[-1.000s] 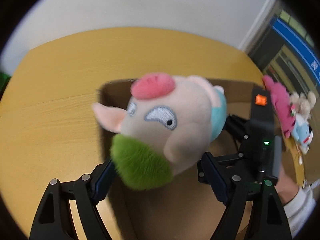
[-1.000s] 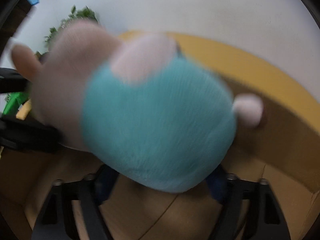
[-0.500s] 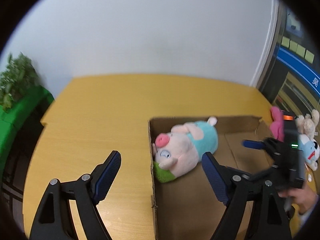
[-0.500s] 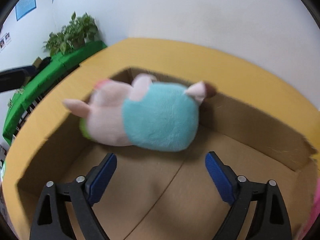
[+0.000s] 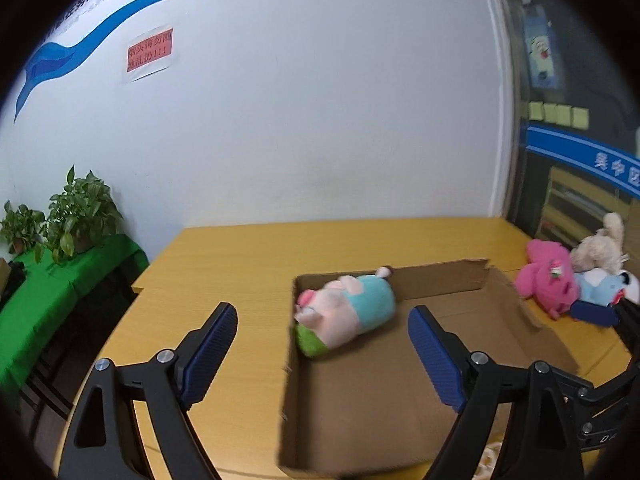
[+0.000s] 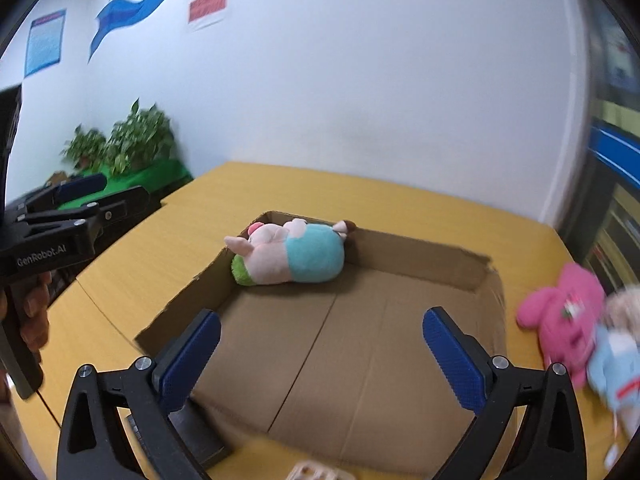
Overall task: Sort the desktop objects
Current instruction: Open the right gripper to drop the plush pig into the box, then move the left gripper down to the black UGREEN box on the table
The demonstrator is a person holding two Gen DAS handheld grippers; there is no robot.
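Here — yellow table (image 5: 248,264), white wall (image 5: 320,120)

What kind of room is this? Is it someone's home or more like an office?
Probably an office or meeting room, not a home. A long wooden table stands against a white wall with a blue painted banner and a red printed notice, and potted plants sit on a green-covered side table.

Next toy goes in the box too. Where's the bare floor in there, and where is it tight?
The pig plush fills the far left corner of the cardboard box. The box floor from the pig toward the right wall and the near edge is bare. Tight spot: the table right of the box, where the pink plush, the cream plush and the blue plush pile up.
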